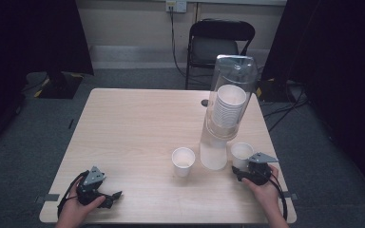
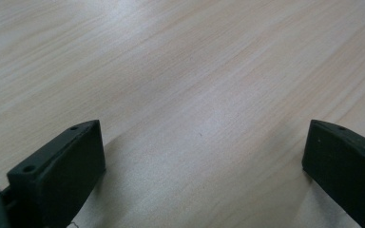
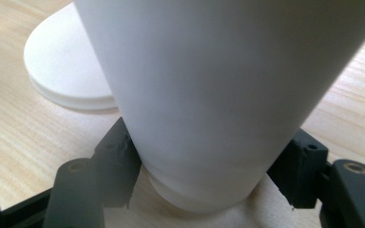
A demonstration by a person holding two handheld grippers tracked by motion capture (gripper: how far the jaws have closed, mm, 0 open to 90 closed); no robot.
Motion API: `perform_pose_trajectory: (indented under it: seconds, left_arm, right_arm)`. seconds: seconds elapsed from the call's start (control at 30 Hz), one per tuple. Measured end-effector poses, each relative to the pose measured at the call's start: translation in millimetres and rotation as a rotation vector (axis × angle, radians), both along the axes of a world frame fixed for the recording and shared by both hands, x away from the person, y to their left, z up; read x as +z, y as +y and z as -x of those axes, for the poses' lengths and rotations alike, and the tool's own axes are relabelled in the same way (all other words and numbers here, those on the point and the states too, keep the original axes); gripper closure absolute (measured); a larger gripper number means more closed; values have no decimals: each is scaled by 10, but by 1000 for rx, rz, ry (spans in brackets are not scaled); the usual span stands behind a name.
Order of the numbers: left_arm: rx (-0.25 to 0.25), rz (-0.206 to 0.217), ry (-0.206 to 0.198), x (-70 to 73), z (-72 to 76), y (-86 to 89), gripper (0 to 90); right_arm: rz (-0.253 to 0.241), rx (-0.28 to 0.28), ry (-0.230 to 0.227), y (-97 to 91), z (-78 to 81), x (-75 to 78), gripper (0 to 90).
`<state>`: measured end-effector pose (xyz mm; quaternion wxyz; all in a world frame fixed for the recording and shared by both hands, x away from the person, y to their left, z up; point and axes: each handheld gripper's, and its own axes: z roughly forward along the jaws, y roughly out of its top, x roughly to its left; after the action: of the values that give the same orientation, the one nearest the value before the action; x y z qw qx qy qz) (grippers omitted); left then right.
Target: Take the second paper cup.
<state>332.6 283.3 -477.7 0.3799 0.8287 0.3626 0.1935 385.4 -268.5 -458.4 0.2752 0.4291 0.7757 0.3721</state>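
High view: a clear cup dispenser (image 1: 228, 104) stands on the table (image 1: 133, 128).
Done so far: two paper cups out; one (image 1: 183, 161) stands left of the dispenser base.
Right gripper (image 3: 204, 166): jaws hug the second cup (image 3: 218, 85) low down, on the table, right of the base.
Left gripper (image 2: 204, 161): wide, idle.
Left to do: seemingly release.

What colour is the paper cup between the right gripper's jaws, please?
White: the cup shows best in the right gripper view.

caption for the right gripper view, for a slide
Right tongs flank the base of a white paper cup on the wooden table.
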Motion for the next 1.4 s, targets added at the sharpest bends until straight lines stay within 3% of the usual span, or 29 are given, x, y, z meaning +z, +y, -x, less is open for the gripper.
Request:
perform_pose_trajectory:
  seconds: [0.2, 0.53, 0.77, 0.97, 1.2, 1.4]
  left_arm:
    - [0, 1, 0, 2, -5, -2, 0]
    - [-1, -1, -1, 2, -8, -2, 0]
    - [0, 0, -1, 2, -9, -3, 0]
    - [-1, -1, -1, 2, -9, -3, 0]
    - [0, 0, -1, 2, -9, -3, 0]
    - [-1, 0, -2, 2, -9, -3, 0]
  right_arm:
    - [-15, -11, -13, -6, 44, 1, 270]
    - [-27, -2, -27, -2, 80, 2, 249]
    - [-58, -25, -30, -106, 155, 3, 220]
    - [-42, -4, -31, -173, 280, 59, 211]
    - [-64, 23, -2, -277, 400, 58, 177]
    - [-26, 50, 24, -327, 529, 1, 160]
